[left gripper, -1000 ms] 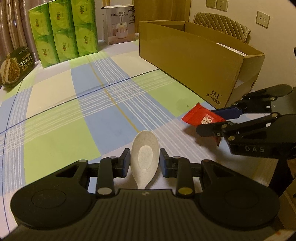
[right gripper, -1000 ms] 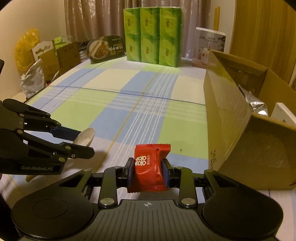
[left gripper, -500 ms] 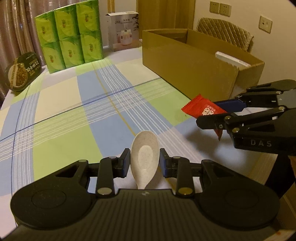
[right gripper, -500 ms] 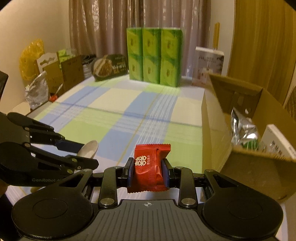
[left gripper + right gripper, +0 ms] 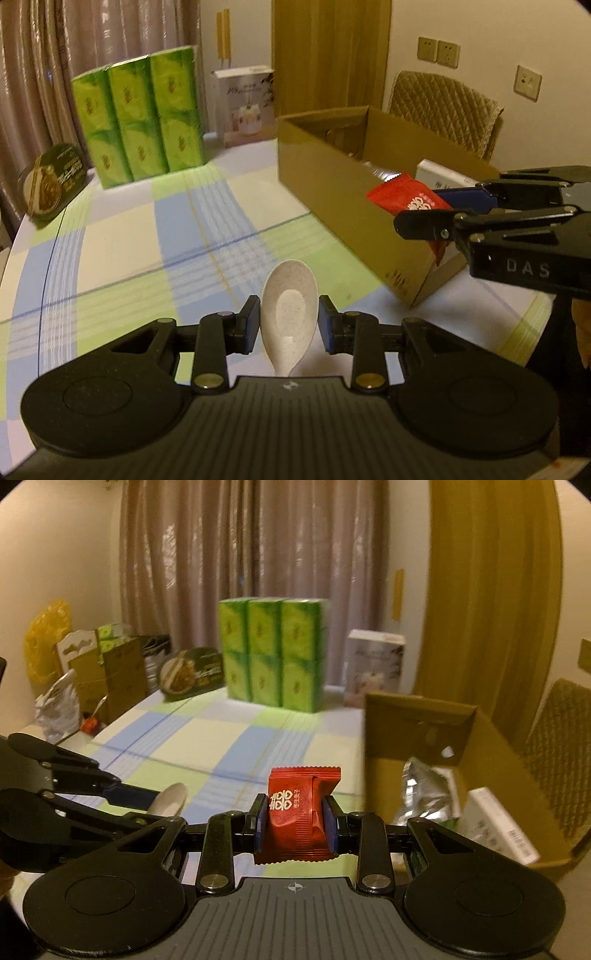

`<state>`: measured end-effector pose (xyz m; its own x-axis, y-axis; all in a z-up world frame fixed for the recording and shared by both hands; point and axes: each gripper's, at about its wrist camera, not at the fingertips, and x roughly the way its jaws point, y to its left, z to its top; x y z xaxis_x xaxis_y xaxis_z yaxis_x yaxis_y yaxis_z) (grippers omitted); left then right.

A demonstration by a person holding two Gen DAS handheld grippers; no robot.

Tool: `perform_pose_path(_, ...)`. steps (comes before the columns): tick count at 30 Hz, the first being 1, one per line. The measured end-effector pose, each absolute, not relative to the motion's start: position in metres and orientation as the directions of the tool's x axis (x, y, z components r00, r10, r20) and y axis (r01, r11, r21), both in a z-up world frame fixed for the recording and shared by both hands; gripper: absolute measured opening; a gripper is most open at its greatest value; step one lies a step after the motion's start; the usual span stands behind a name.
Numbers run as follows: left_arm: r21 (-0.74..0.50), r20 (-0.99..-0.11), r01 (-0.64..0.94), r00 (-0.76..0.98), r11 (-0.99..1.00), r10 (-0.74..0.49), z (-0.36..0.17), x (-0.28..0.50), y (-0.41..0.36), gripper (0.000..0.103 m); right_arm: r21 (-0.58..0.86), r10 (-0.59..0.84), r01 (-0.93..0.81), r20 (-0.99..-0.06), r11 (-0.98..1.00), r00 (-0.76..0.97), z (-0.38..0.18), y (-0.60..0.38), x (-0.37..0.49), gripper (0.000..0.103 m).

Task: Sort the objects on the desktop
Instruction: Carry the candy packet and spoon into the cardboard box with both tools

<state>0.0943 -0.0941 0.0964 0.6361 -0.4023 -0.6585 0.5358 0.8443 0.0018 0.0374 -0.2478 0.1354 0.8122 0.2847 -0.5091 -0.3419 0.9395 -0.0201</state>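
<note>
The left hand-held gripper (image 5: 290, 325) is clamped on the bowl of a speckled white spoon (image 5: 290, 314), and the right hand-held gripper (image 5: 295, 821) is clamped on a red snack packet (image 5: 301, 812); both items are held clear of the checked bench (image 5: 122, 236), beside the open cardboard box (image 5: 332, 199). Risk: the smooth, curved spoon bowl may slip or pivot between the pads, and the soft packet may catch the near box wall if it passes too low. Legible writing: "DAS" on the right gripper body, white Chinese characters on the packet; box print is too small to read.
</note>
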Motion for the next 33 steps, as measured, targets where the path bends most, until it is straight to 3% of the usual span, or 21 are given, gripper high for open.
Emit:
perform_pose_path(15,-0.042,-0.630,0.612,0.598,0.790,-0.496,0.132,0.103,-0.169,0.028,-0.022,0.175,-0.218,-0.521,0.976,0.835,0.146,-0.322,0.058,0.028)
perform_pose_path(33,-0.121,-0.652,0.605,0.550,0.787,-0.523,0.149,0.140,-0.236,0.028,0.011,0.154,-0.174,-0.514,0.985,0.844,0.146,-0.381,0.082,0.028)
